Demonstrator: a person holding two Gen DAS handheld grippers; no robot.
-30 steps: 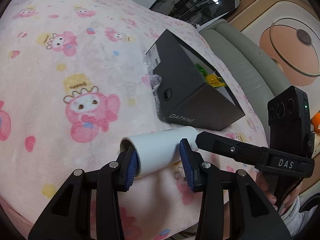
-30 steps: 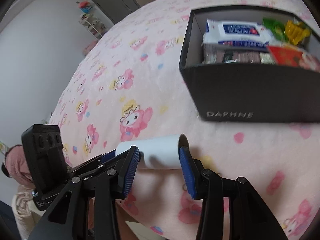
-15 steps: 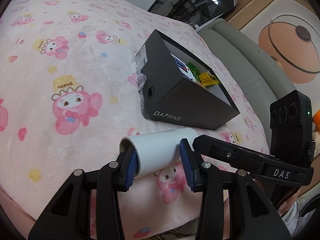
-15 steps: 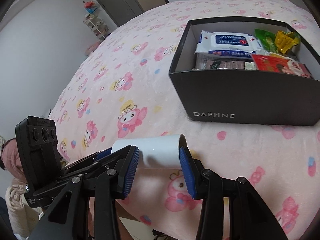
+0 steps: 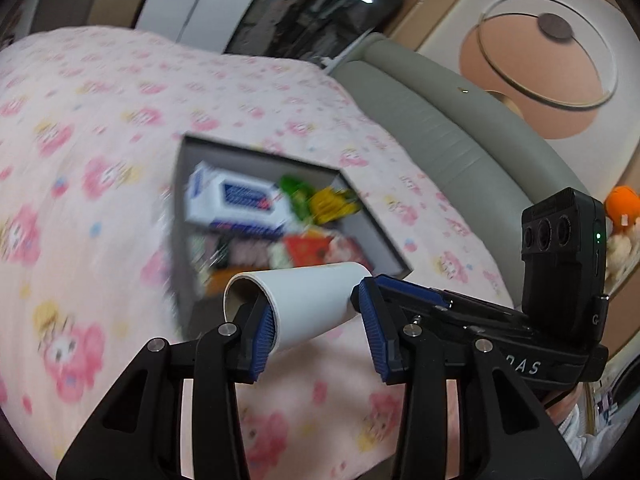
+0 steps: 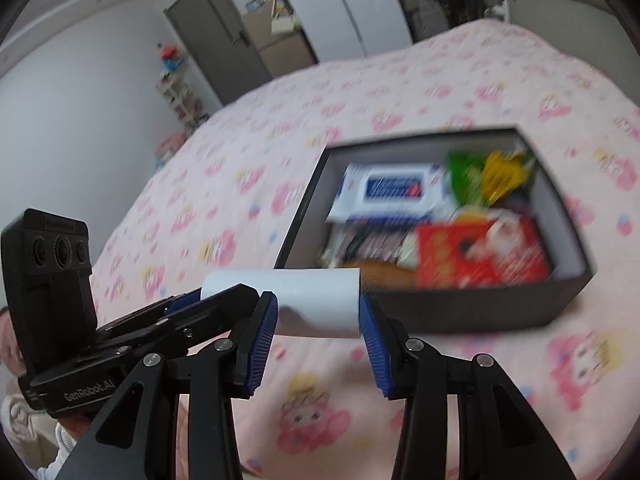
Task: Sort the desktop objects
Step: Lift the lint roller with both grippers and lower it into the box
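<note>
A white paper roll point(image 5: 312, 300) hangs in the air above the pink bedspread, just in front of the dark open box point(image 5: 181, 216). My left gripper point(image 5: 316, 316) is shut on the roll, its blue pads against it. The right gripper point(image 5: 384, 284) comes in from the right and holds the same roll. From the right wrist, the roll point(image 6: 316, 304) sits between the pads of the right gripper point(image 6: 316, 316), with the left gripper point(image 6: 208, 308) clamped on its left part. The box point(image 6: 480, 308) holds a wipes pack point(image 6: 392, 192), green and yellow packets and a red packet point(image 6: 476, 256).
A pink cartoon-print bedspread point(image 5: 80, 128) covers the whole bed. A grey padded headboard point(image 5: 440, 128) runs behind the box. An orange plush toy point(image 5: 620, 208) sits at the far right. A door and shelves point(image 6: 224, 40) stand beyond the bed.
Both grippers have risen with the roll and moved toward the box. The box's side wall faced me before; its inside and contents show from above.
</note>
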